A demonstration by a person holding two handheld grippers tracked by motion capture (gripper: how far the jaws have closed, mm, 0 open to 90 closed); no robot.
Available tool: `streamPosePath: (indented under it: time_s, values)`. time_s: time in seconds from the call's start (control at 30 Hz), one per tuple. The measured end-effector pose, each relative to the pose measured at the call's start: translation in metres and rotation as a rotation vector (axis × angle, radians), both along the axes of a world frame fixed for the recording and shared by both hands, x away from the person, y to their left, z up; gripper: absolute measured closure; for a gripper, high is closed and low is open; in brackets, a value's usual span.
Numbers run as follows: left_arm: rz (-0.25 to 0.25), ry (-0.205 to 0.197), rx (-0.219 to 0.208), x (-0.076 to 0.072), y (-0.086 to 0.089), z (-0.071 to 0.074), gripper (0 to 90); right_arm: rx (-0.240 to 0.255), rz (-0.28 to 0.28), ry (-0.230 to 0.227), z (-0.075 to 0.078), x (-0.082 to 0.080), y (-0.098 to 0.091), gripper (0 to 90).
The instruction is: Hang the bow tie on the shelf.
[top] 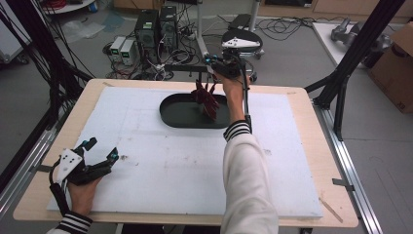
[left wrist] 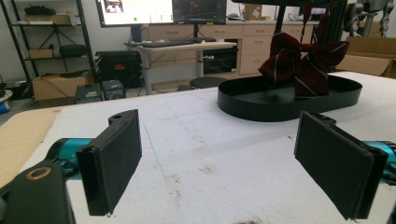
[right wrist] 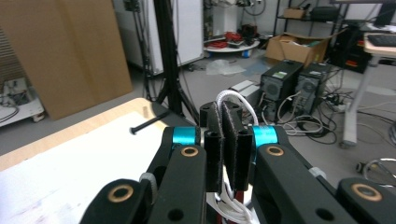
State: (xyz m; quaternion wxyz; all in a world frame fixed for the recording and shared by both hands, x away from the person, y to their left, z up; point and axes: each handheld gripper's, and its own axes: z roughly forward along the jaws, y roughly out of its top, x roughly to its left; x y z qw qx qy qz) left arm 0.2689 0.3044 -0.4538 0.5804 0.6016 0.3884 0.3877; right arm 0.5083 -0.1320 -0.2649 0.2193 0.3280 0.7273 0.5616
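Note:
A dark red striped bow tie (top: 205, 99) hangs over the far part of a black oval tray (top: 173, 116) at the back middle of the white board. My right gripper (top: 211, 76) is just above it, pointing down, shut on the bow tie's white strap (right wrist: 233, 100). In the right gripper view the pads (right wrist: 215, 149) press together with the strap looped between them. My left gripper (top: 102, 147) rests open near the front left corner, with nothing between its pads (left wrist: 114, 161). From the left gripper view, the bow tie (left wrist: 303, 65) dangles into the tray (left wrist: 247, 106).
A white foam board (top: 160, 165) covers the wooden table (top: 314, 146). Behind the far edge are a stool (top: 242, 41), computer towers (top: 156, 29) and loose cables. Black frame posts (top: 348, 63) stand at the right, with a cardboard box (top: 397, 68) beyond.

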Motion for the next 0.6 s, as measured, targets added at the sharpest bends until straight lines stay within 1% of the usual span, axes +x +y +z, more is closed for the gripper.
streamPosePath:
  time_s: [0.1,0.17,0.27,0.33,0.4,0.47,0.5,0.6]
  values:
    - [0.000,0.000,0.000,0.0000,0.0000,0.0000,15.4,-0.018,-0.023,-0.005,0.0009,0.0044,-0.0048,87.3]
    - [0.000,-0.002,-0.004,0.0001,-0.0003,0.0000,15.3,-0.028,-0.040,0.001,0.0017,0.0068,-0.0065,87.3]
    - [0.001,-0.002,-0.003,0.0000,-0.0004,0.0001,15.3,-0.079,-0.054,0.011,0.0031,0.0093,-0.0064,87.1]
    - [0.001,-0.002,0.000,0.0000,-0.0003,0.0000,15.3,-0.085,-0.056,0.009,0.0025,0.0098,-0.0070,87.1]
    - [0.000,-0.002,-0.001,-0.0001,-0.0005,-0.0001,15.3,-0.104,-0.067,0.018,0.0015,0.0101,-0.0079,87.0]
    - [0.001,-0.002,0.000,-0.0002,-0.0005,0.0000,15.3,-0.107,-0.071,0.028,0.0006,0.0105,-0.0092,86.8]
    - [0.000,-0.001,-0.001,-0.0002,-0.0006,0.0000,15.3,-0.114,-0.073,0.027,0.0006,0.0103,-0.0097,86.7]
    - [0.000,-0.002,-0.002,-0.0003,-0.0008,0.0000,15.3,-0.160,-0.088,0.030,0.0011,0.0096,-0.0102,85.5]
